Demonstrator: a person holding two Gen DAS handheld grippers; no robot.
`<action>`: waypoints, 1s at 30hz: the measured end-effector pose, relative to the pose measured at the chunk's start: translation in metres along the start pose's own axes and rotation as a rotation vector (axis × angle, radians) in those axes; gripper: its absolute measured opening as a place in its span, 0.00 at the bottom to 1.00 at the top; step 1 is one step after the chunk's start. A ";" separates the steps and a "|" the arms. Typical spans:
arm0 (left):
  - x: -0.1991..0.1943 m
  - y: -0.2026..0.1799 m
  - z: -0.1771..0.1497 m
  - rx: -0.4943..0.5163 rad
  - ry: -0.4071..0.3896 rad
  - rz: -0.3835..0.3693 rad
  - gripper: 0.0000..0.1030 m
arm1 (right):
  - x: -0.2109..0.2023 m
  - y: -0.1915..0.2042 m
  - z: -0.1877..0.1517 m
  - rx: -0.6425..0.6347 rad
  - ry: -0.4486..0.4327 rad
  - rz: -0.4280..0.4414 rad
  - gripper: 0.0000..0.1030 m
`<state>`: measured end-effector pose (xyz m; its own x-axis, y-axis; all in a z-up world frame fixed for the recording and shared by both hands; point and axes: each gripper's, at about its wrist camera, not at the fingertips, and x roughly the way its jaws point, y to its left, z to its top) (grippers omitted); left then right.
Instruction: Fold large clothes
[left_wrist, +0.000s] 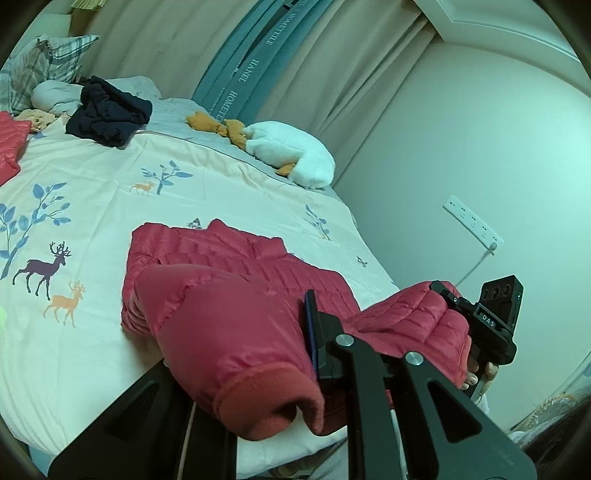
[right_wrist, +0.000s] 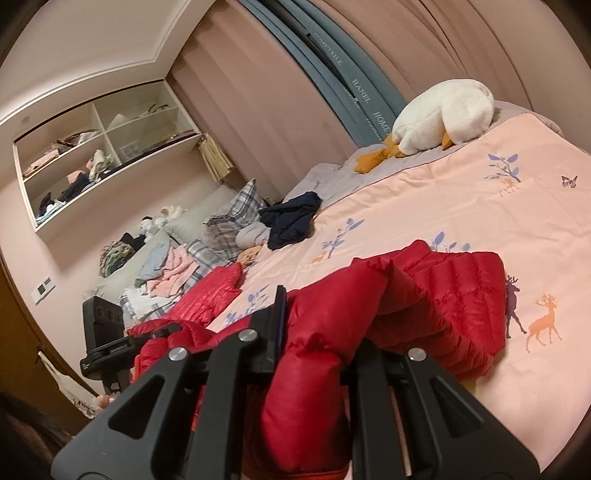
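while clamped on the red jacket (left_wrist: 236, 332), both fingers; shelves (right_wrist: 99, 155) only rightward.

Ahead, past the fingers: deer-print quilt (left_wrist: 110, 177) across the bed, with dark navy clothes (left_wrist: 109, 110) bundled far off. Farther right, white plush goose (left_wrist: 295, 155) beside beige curtains (left_wrist: 332, 55). Plaid pillows (right_wrist: 236, 210) and wall shelves (right_wrist: 99, 155) off left.

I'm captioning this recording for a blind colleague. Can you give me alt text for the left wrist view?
The left gripper jaws clamp a sleeve of a red puffer jacket lying on a deer-print bedspread. The right gripper grips another part of the jacket. Behind lie dark clothes and a white plush duck.
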<state>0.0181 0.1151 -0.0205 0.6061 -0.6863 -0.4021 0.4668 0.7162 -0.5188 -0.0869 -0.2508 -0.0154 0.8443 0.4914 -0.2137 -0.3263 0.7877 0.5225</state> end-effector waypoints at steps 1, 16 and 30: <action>0.003 0.002 0.002 -0.001 -0.004 0.008 0.13 | 0.002 0.000 0.000 -0.002 -0.001 -0.005 0.12; 0.032 0.025 0.011 -0.049 0.003 0.073 0.13 | 0.028 -0.027 -0.001 0.047 -0.003 -0.096 0.13; 0.050 0.042 0.019 -0.080 0.009 0.087 0.13 | 0.053 -0.040 0.005 0.043 -0.003 -0.147 0.13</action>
<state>0.0803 0.1136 -0.0477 0.6362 -0.6231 -0.4549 0.3593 0.7611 -0.5401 -0.0267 -0.2582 -0.0441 0.8828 0.3708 -0.2885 -0.1803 0.8344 0.5208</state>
